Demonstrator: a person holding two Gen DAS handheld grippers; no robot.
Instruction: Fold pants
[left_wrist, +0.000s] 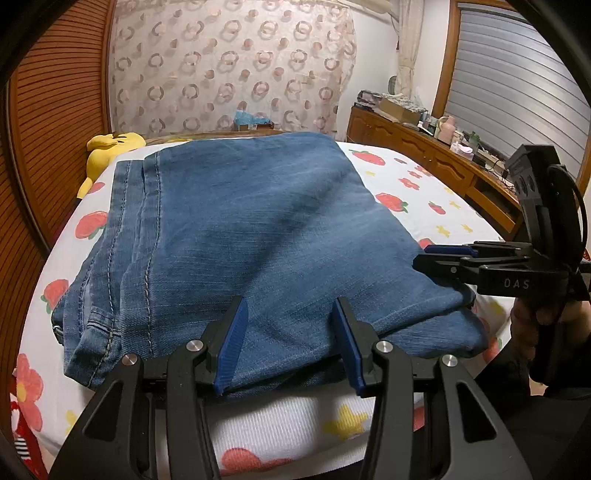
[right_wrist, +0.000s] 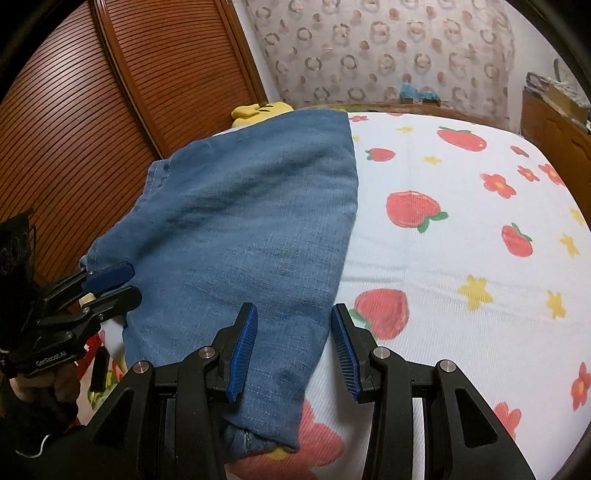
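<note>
Blue denim pants (left_wrist: 240, 240) lie folded on a bed with a white strawberry-print sheet (left_wrist: 424, 199). My left gripper (left_wrist: 290, 343) is open, its blue pads over the near edge of the pants, holding nothing. My right gripper (right_wrist: 291, 347) is open over the near right corner of the pants (right_wrist: 240, 236), empty. The right gripper also shows in the left wrist view (left_wrist: 443, 258) at the pants' right edge. The left gripper shows in the right wrist view (right_wrist: 110, 284) at the pants' left edge.
A yellow plush toy (left_wrist: 110, 147) lies at the far left of the bed. A slatted wooden panel (left_wrist: 55, 129) runs along the left. A wooden dresser (left_wrist: 424, 147) with clutter stands at the right. A patterned curtain (left_wrist: 229, 66) hangs behind.
</note>
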